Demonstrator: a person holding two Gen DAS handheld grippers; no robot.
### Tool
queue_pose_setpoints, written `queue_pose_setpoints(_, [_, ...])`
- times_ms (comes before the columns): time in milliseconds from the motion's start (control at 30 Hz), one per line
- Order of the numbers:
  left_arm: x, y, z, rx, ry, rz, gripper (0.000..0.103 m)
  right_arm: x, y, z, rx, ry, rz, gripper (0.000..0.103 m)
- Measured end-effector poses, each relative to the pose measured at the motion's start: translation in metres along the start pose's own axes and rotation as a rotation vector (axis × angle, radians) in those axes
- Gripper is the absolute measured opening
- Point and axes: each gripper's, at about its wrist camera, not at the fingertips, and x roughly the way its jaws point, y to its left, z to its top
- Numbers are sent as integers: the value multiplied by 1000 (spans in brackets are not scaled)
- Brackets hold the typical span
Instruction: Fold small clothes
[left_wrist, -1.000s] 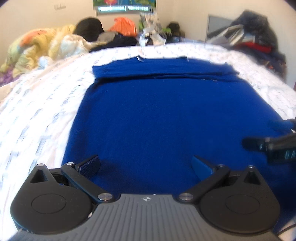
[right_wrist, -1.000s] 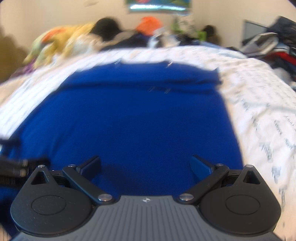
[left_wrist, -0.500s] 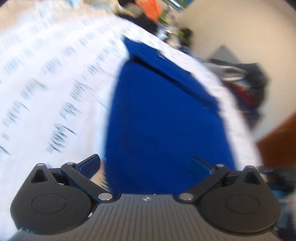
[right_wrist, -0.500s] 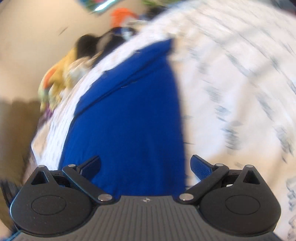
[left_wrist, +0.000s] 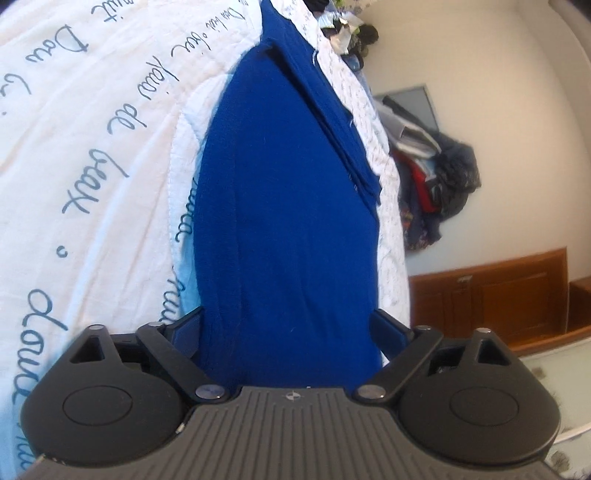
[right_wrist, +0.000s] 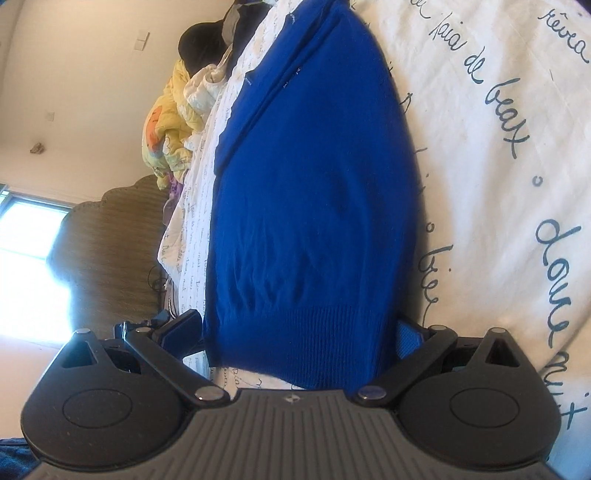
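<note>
A blue knit sweater (left_wrist: 288, 206) lies flat on the white quilt, its far end folded over into a band (left_wrist: 332, 110). My left gripper (left_wrist: 291, 328) is open, rolled sideways, its jaws straddling the sweater's near edge. In the right wrist view the sweater (right_wrist: 314, 192) shows its ribbed hem (right_wrist: 314, 332) nearest me. My right gripper (right_wrist: 295, 332) is open, rolled the other way, with its jaws on either side of the hem.
The white quilt (left_wrist: 92, 147) with dark script covers the bed. A heap of clothes (left_wrist: 439, 173) lies by the wall beside a wooden cabinet (left_wrist: 491, 295). A yellow blanket (right_wrist: 173, 125) and dark clothes are piled at the bed's far end. A headboard (right_wrist: 110, 251) stands by a bright window.
Both grippers have rolled onto their sides and moved to the sweater's near edge, left at one corner, right at the hem. Both jaws stay open.
</note>
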Motion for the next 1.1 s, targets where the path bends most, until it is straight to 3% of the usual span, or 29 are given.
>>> queue_pose_setpoints(100, [1,-3,-3,14,31,45,71,-5,2,-3,-7,-10,-6,102])
queue_pose_setpoints(133, [1,-3,-5,18,42,63,63,-5,3,-7,-13,-18,-16,96])
queue_pose_setpoints(200, [2,-5,-10,32,61,106,49,-2,7,-8,-45,-29,-78,67])
queue_pose_setpoints(233, [2,-5,-12,45,63,134,38,-4,7,-10,-47,-31,-120,43])
queue_pose_setpoints(300, [3,-8,-14,76,71,185,20,-4,4,-12,-45,-30,-180,17])
queue_pose_setpoints(333, [3,-9,-14,101,71,219,4,-5,3,-13,-46,-32,-181,14])
queue_pose_setpoints(367, [4,-13,-15,130,68,245,3,-5,1,-14,-40,-32,-180,7])
queue_pose_setpoints(467, [4,-27,-10,202,41,253,3,-5,1,-12,-45,-41,-186,5])
queue_pose_setpoints(567, [-1,-46,14,256,-11,175,3,-10,12,-3,-95,-84,-141,5])
queue_pose_setpoints(667, [-1,-73,55,324,-101,89,3,-16,30,29,-136,-168,-66,5])
queue_pose_setpoints(767, [11,-95,110,367,-202,34,3,-19,43,80,-158,-269,21,5])
queue_pose_setpoints(900, [53,-115,194,392,-301,42,3,-4,49,173,-139,-380,84,5])
queue_pose_setpoints(1100, [130,-122,293,391,-330,185,3,52,33,299,-31,-419,6,5])
